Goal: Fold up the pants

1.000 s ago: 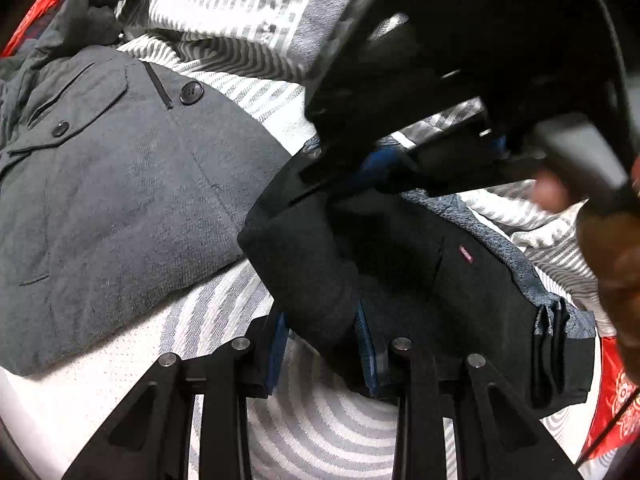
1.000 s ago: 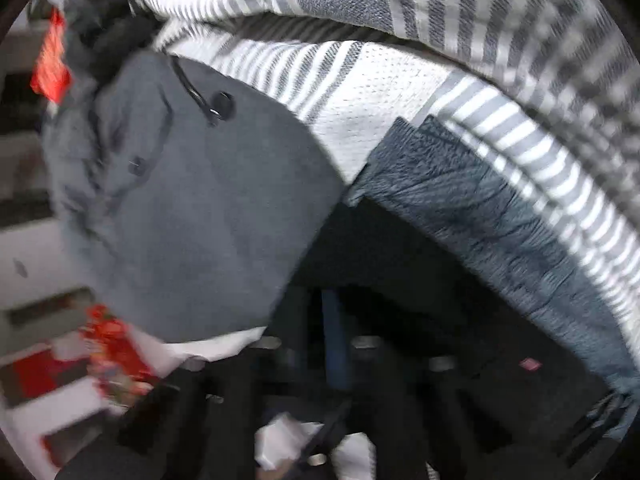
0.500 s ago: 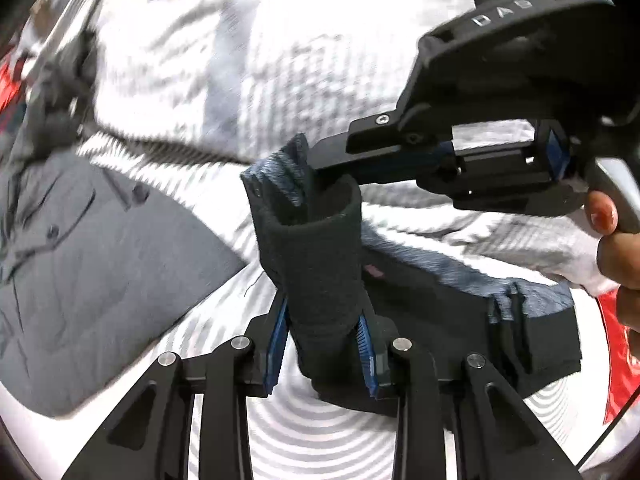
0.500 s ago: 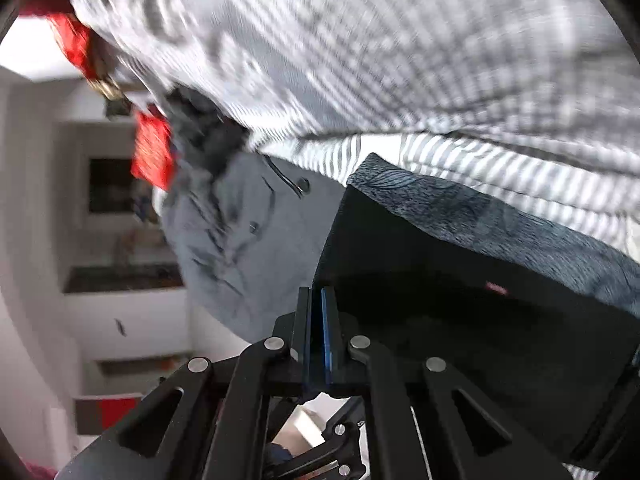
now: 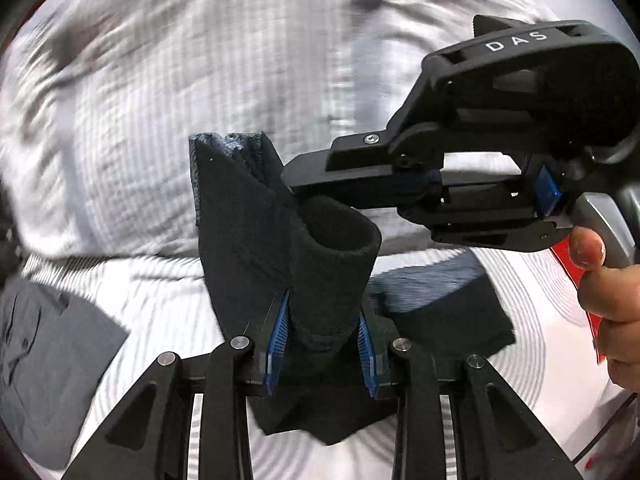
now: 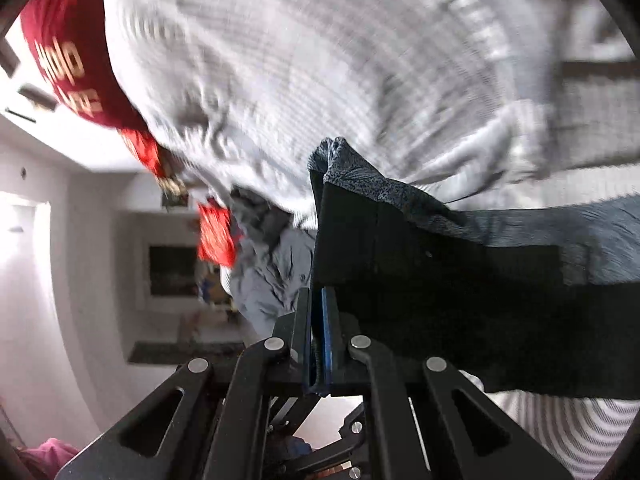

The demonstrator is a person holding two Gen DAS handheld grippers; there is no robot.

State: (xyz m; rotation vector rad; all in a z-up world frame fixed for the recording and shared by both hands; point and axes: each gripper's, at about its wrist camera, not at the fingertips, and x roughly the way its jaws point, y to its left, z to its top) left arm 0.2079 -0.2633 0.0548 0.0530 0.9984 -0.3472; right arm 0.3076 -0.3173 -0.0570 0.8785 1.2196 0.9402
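I hold the dark navy fabric pants (image 5: 280, 240), already folded into a thick bundle, lifted above the grey-striped white bedding (image 5: 160, 120). My left gripper (image 5: 322, 332) clamps its bunched fold at six o'clock; my right gripper (image 6: 320, 336), nearly shut, pinches an edge. Setting down remains.

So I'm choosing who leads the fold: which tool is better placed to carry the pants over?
Right, probably. The right tool pinches the raised top edge of the pants, free to sweep across; the left tool clamps the thick rolled bundle lower down.
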